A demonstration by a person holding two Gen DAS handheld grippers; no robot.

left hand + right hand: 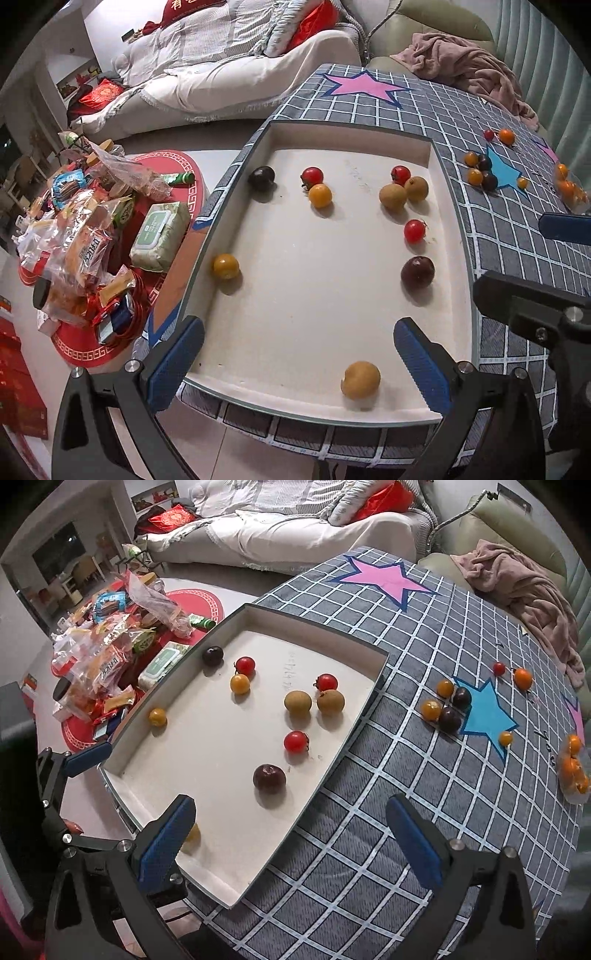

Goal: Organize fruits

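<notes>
A white tray [332, 321] [122, 771] lies on the checked tablecloth and holds several small fruits: red tomatoes [414, 231], yellow ones [225, 266], dark ones [417, 272] [269, 778] and two brown longans [297, 701]. A yellow fruit [360, 379] lies in the tray between my left gripper's fingers. My left gripper [299, 363] is open and empty over the tray's near end. My right gripper [291, 843] is open and empty over the tray's right rim. More loose fruits [448, 707] [480, 170] lie on the cloth by the blue star.
A bag of orange fruits [572, 768] sits at the table's right edge. A pink blanket [524, 590] lies at the far corner. A low red table with snack packets [85, 240] stands to the left, with a sofa [221, 74] behind.
</notes>
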